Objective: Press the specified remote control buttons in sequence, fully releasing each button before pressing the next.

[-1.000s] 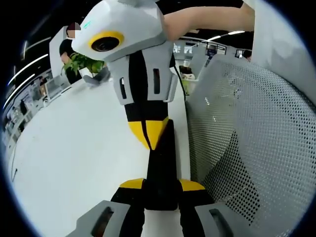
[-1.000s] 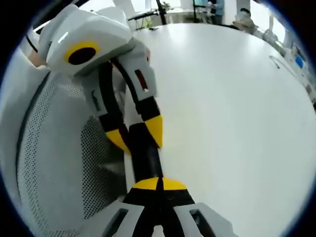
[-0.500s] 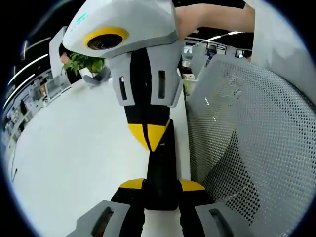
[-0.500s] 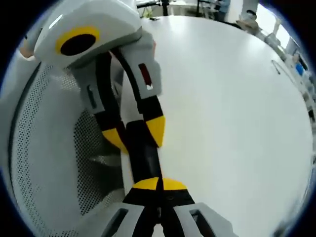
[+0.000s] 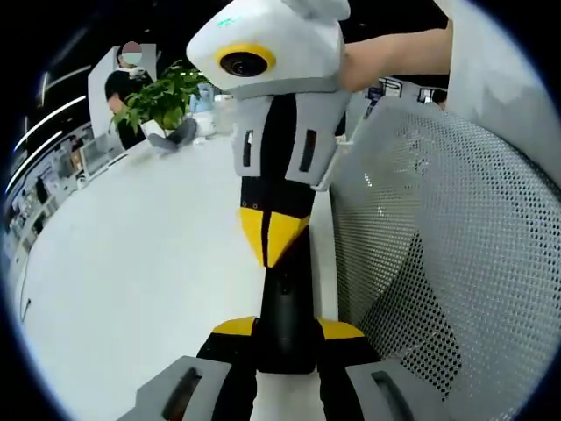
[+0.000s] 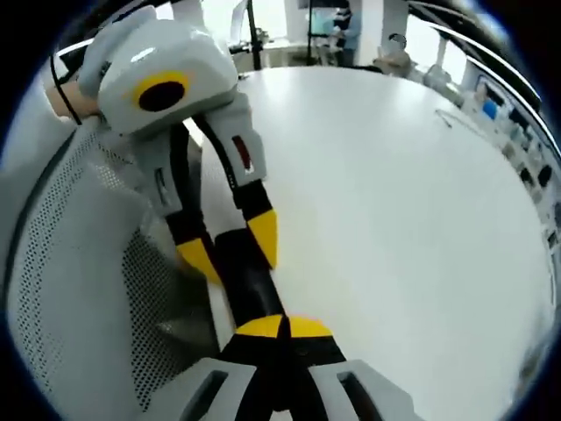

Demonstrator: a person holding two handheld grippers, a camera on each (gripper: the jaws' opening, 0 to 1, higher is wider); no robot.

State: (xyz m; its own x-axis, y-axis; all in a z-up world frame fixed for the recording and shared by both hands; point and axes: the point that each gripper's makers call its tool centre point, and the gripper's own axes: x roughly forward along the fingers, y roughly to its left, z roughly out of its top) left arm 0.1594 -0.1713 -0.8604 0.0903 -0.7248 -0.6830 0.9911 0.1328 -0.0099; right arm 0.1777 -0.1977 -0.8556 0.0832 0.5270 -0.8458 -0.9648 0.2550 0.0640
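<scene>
so the left tool [image 5: 286,326] is clamped on the near end of the black remote [image 5: 286,298], holding it over the white surface [image 5: 131,263] right beside a white mesh chair [image 5: 447,263]. the right tool [image 5: 273,256] has its yellow tips pinched together, touching the remote's top face. plant [image 5: 158,96] sits at the far edge.

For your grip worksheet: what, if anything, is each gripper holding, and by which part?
The left gripper clamps the black remote control by its near end. The right gripper holds nothing; its closed yellow tips rest on the remote's top face.
</scene>
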